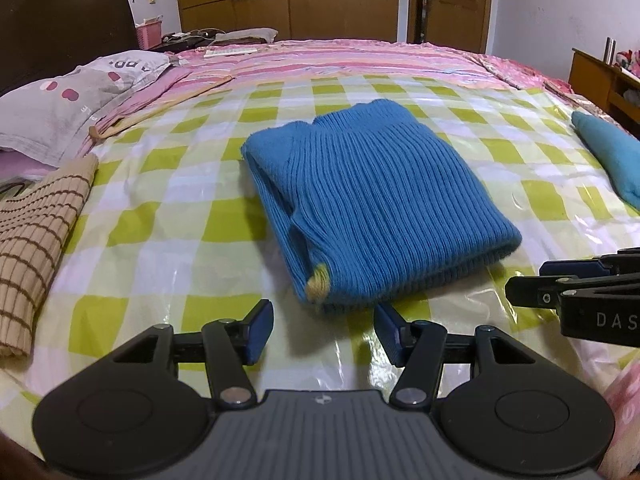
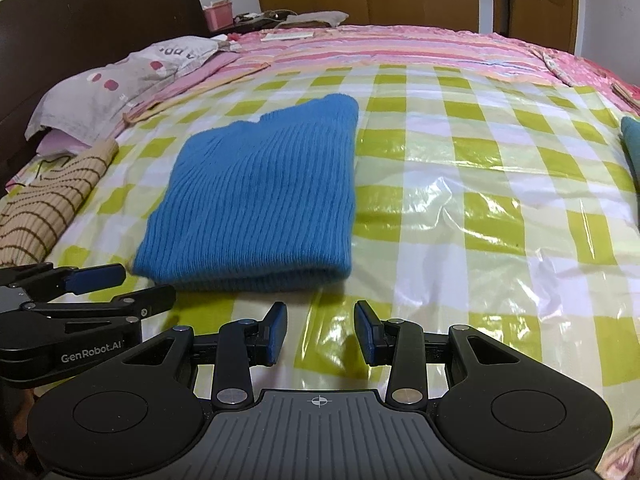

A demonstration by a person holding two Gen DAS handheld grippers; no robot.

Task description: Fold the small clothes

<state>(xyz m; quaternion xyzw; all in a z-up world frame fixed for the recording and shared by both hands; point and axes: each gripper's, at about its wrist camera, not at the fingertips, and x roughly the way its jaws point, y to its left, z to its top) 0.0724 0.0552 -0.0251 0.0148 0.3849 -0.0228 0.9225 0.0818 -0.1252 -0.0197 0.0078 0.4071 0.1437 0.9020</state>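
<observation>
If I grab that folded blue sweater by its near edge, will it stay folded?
Probably not. The blue sweater is soft ribbed knit in loose layers, so it would likely sag and unfold. It may also slide when pushed, since the checked sheet looks glossy. It looks light.

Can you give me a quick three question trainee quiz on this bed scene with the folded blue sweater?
1. True or false: the left gripper grips the blue sweater.
2. Which covers the bed under it? A checked plastic sheet; B bare wood.
3. What lies left of the sweater?

Key: 1 false, both it and the right gripper are open and empty. 2 A. 3 a beige striped garment.
</observation>
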